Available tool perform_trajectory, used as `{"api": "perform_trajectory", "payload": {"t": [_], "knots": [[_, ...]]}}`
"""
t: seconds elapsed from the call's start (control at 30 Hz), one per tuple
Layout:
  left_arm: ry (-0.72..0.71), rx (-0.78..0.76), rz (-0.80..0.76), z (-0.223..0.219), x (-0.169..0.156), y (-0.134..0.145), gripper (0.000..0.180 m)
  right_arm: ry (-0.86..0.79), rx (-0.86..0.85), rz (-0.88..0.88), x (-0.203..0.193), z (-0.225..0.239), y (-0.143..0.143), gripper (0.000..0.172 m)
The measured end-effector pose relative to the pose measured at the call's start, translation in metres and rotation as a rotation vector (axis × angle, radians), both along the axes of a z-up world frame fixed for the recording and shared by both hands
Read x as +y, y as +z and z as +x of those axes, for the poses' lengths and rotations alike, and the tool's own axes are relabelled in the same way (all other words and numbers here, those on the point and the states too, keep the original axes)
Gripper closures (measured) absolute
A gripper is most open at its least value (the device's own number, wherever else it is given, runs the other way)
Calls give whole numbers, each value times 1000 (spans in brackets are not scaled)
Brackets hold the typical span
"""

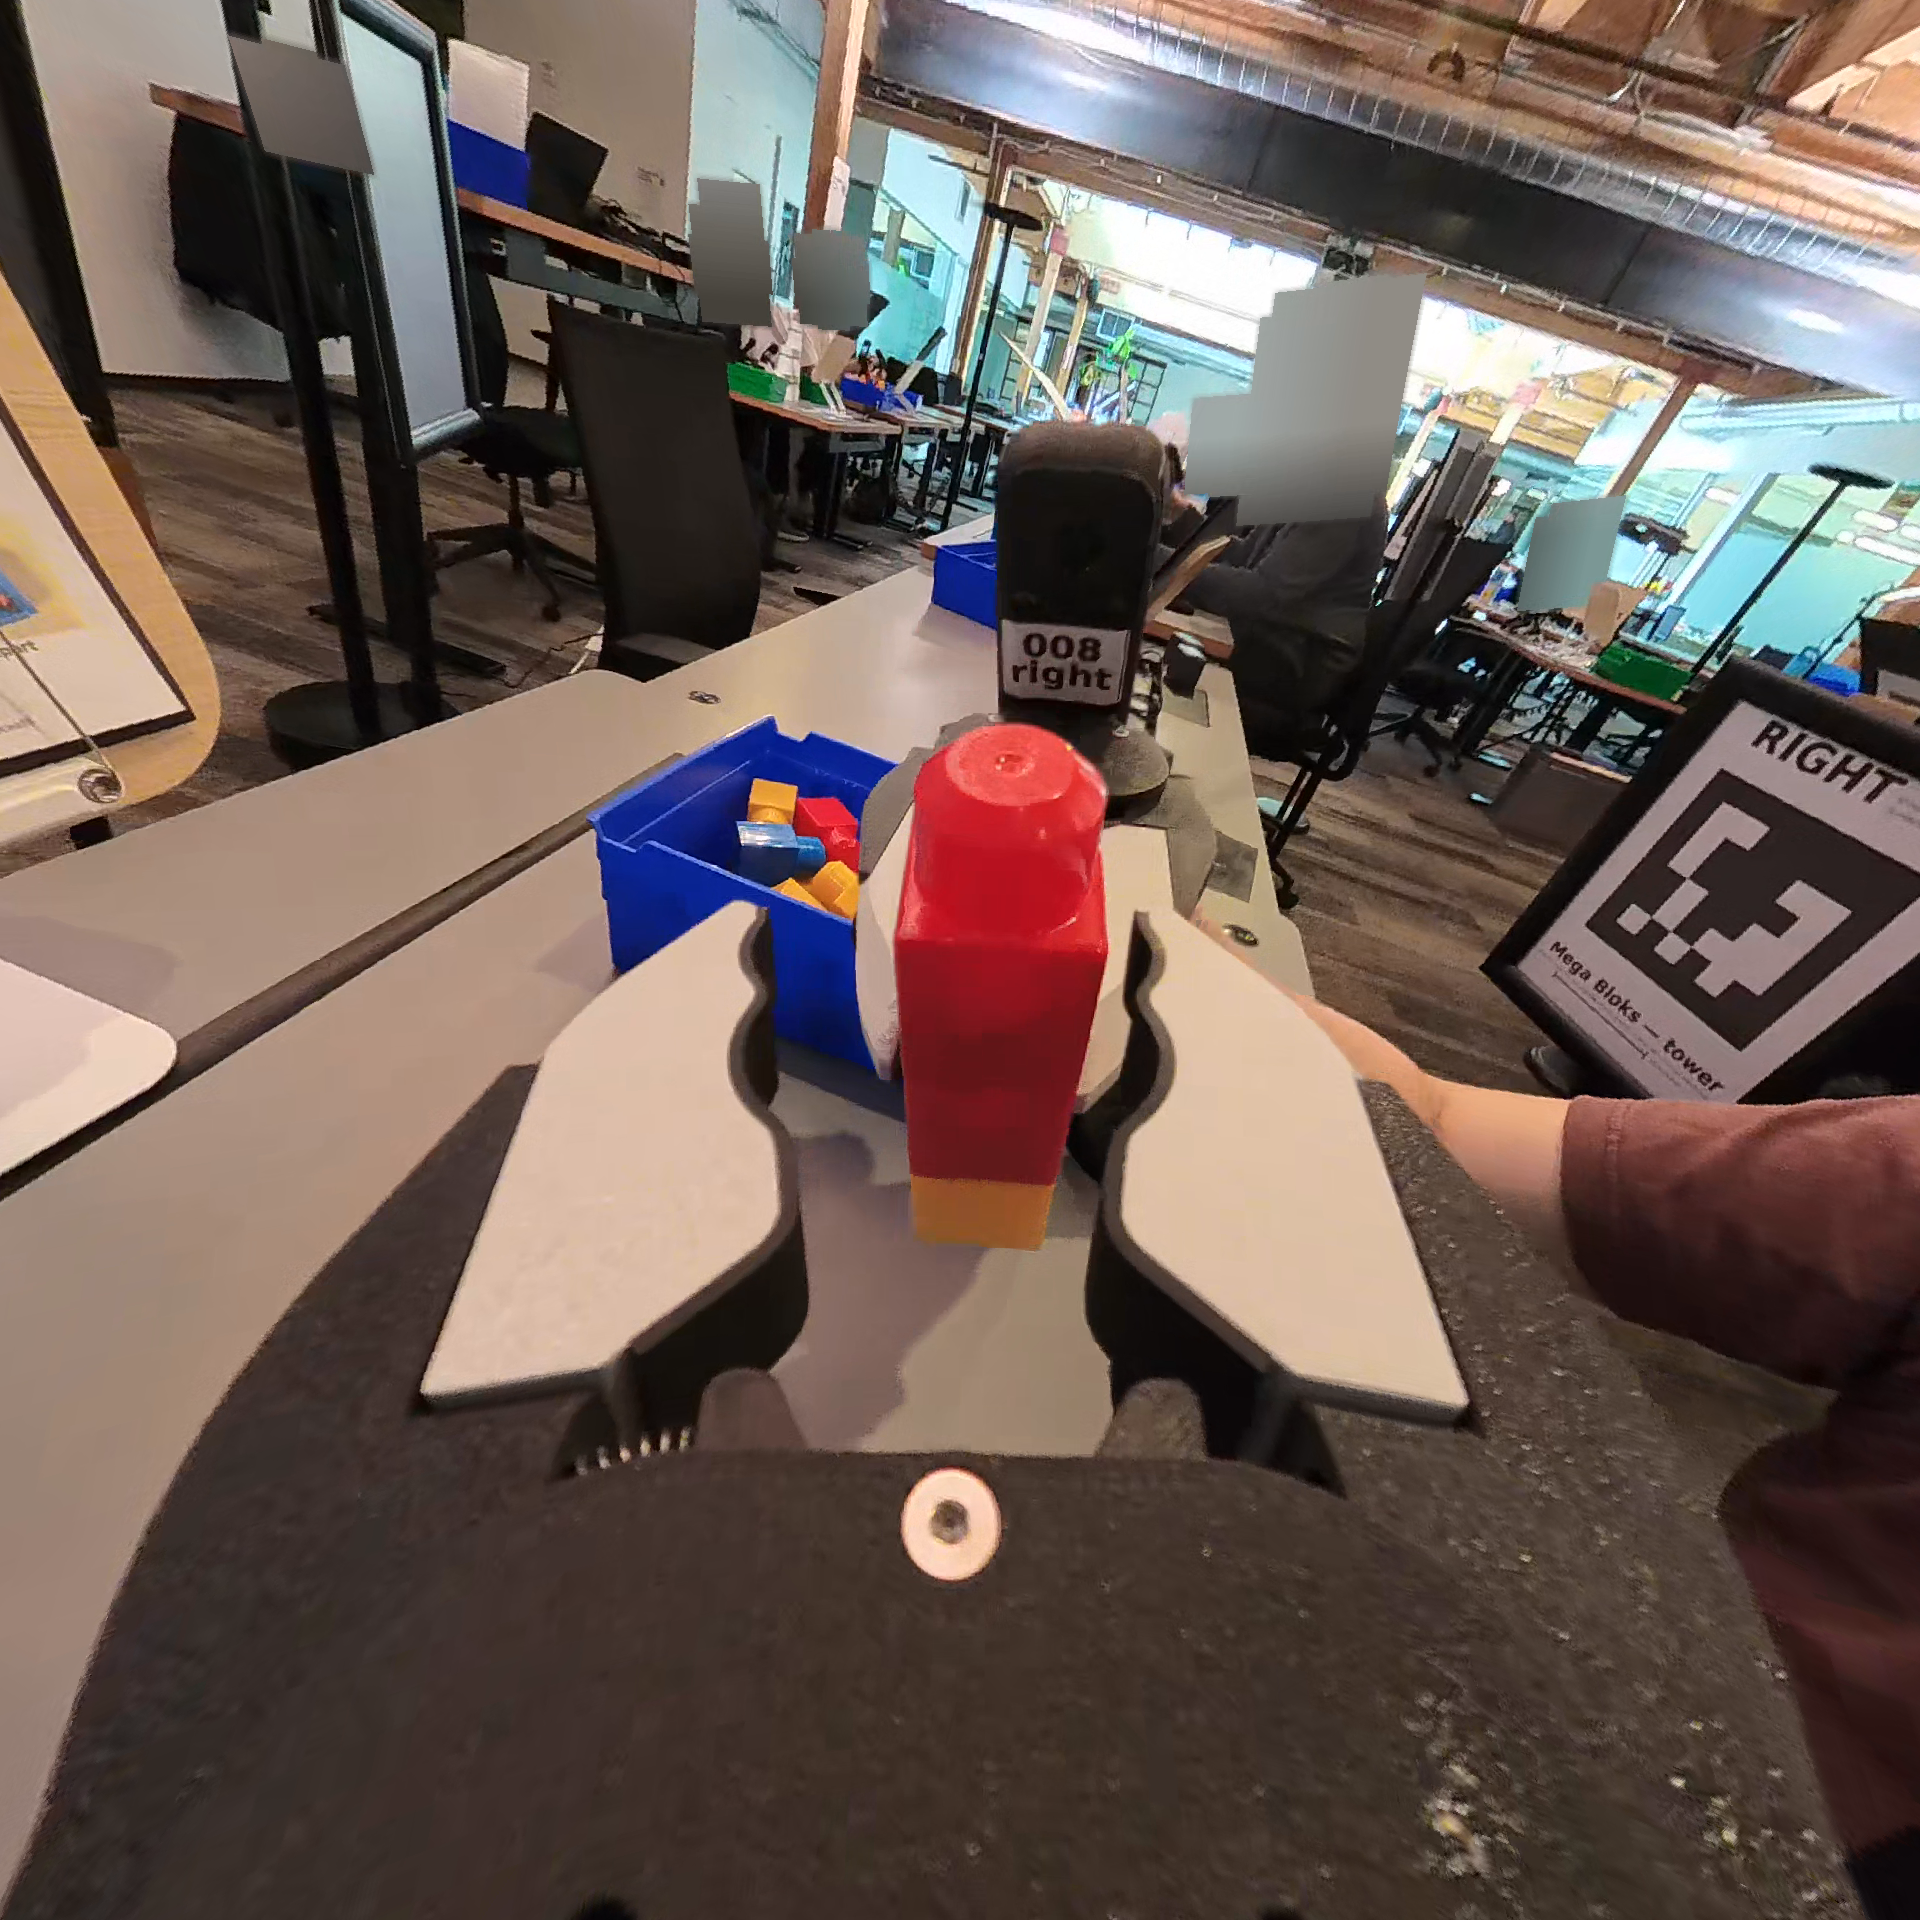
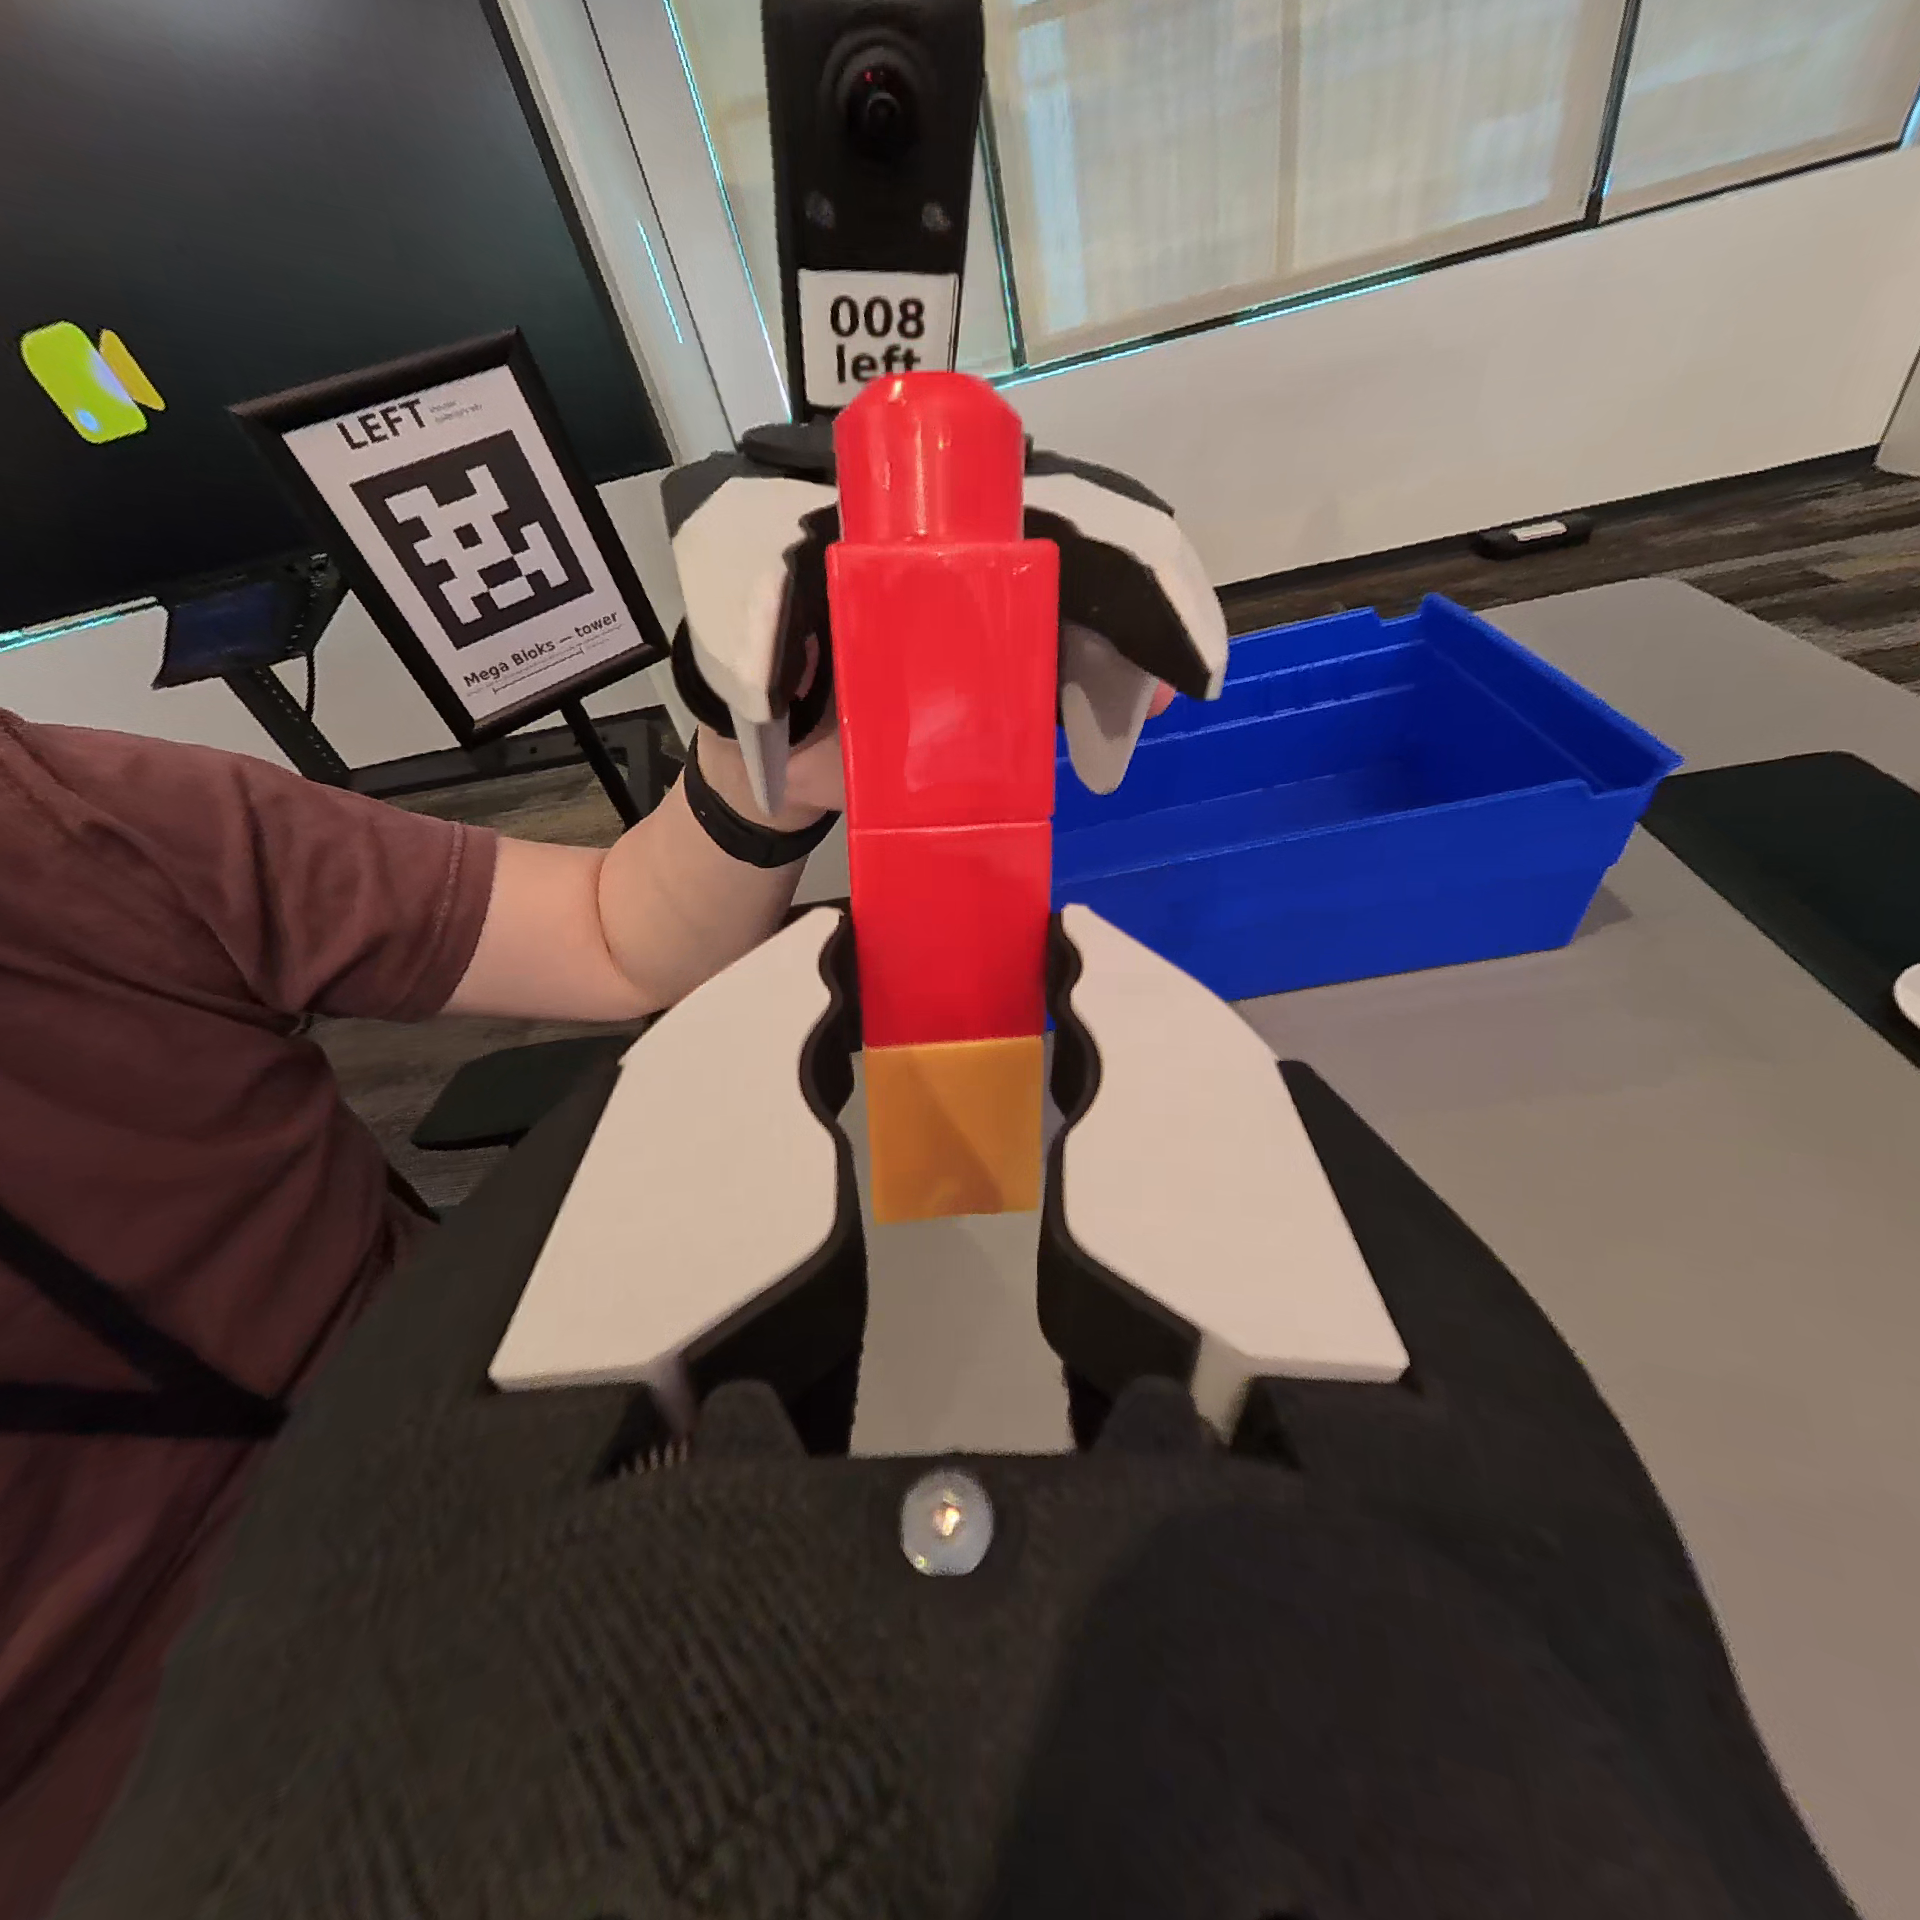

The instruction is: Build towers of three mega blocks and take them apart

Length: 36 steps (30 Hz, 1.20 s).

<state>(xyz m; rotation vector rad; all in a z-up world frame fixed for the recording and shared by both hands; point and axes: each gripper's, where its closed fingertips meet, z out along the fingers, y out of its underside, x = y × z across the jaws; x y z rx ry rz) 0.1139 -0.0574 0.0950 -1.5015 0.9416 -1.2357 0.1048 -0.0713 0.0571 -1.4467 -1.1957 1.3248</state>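
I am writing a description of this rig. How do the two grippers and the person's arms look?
Both grippers, left and right, have black grainy bodies, light grey fingers with wavy black inner edges, and a black camera post bearing a white label. The person wears maroon short sleeves and a black wristband.

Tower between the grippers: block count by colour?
Red blocks: 2, the top one and the middle one
Yellow block: 1, at the bottom
Total: 3 blocks in the tower. The right gripper is closed on the middle block; the left gripper stands open around the top one.
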Motion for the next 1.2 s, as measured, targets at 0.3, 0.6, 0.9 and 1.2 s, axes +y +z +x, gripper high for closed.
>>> {"api": "perform_trajectory", "payload": {"t": [0.3, 0.6, 0.9, 1.2], "knots": [[-60, 64, 26, 7, -10, -10, 145, 6, -5, -21, 0, -4, -5, 128], [-39, -40, -12, -3, -4, 5, 145, 23, -32, -41, 0, 0, -12, 110], [-57, 8, -59, 6, -5, -11, 126, 52, -45, -14, -3, 0, -15, 135], [-53, 33, -87, 8, 0, -22, 138, 20, -54, -15, 5, 11, -14, 135]]}}
